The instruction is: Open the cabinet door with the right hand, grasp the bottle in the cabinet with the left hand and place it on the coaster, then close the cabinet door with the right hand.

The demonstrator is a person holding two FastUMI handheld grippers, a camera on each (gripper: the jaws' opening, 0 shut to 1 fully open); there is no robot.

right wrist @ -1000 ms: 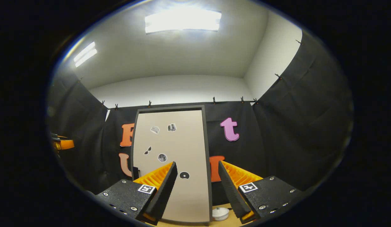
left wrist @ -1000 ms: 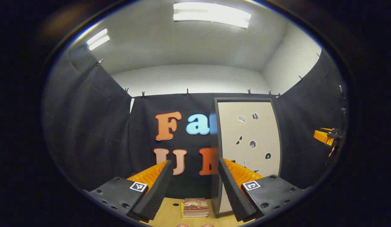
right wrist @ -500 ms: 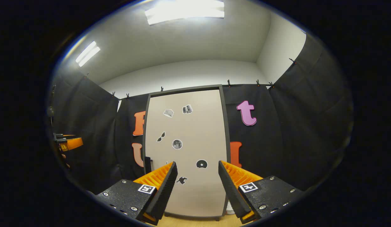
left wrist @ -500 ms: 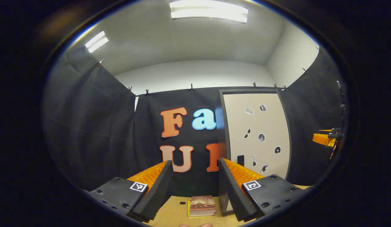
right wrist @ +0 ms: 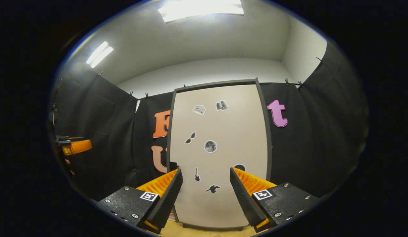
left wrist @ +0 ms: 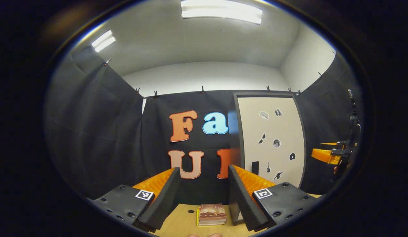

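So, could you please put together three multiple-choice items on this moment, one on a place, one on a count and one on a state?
1. Where does the stack of books lie?
A. on the wooden table, left of the cabinet
B. on top of the cabinet
C. between the right gripper's fingers

2. How many stickers show on the cabinet door in the left gripper view?
A. two
B. seven
C. twelve

3. In what state is the cabinet door?
A. shut
B. wide open
C. off its frame

Answers: 1 A, the books rest on the tabletop beyond the left gripper. 2 B, seven small dark stickers dot the pale panel. 3 A, the door sits flush in its dark frame before the open right gripper.
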